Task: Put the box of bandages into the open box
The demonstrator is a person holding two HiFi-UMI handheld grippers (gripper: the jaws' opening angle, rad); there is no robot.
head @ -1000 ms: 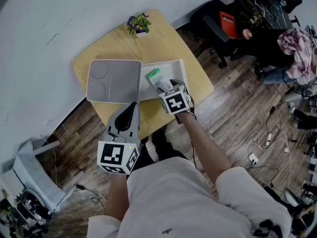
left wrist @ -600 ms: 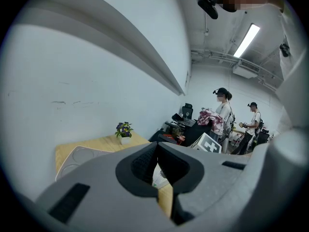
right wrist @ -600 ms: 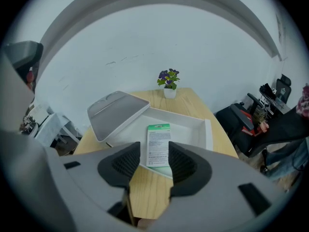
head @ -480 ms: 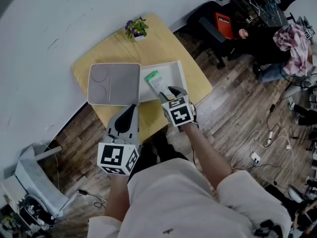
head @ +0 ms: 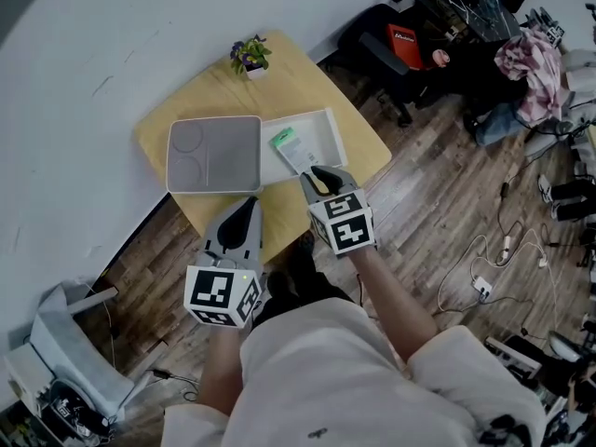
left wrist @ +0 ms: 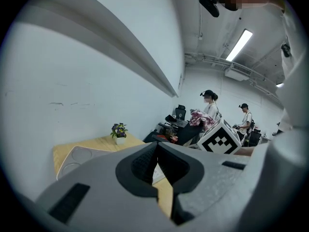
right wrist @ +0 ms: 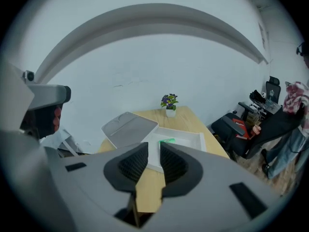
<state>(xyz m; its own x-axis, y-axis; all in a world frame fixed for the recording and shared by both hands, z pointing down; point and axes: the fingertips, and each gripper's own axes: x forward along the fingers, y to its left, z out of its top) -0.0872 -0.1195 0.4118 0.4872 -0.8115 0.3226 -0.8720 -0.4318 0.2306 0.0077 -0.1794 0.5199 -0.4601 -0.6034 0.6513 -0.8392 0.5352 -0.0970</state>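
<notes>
Beyond the right claw (head: 314, 177), closing empty, lie the boxed bandages (head: 291, 147).

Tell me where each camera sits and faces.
Head view: on the person's head, looking steeply down at the table; shows both forearms, left gripper, right gripper.
Left gripper view: rides the left gripper, looks along its shut jaws past the potted plant; the right gripper shows.
Right gripper view: rides the right gripper, looks past its empty jaws, just closing, at the open box with the bandage box.
All share the grey lid.
</notes>
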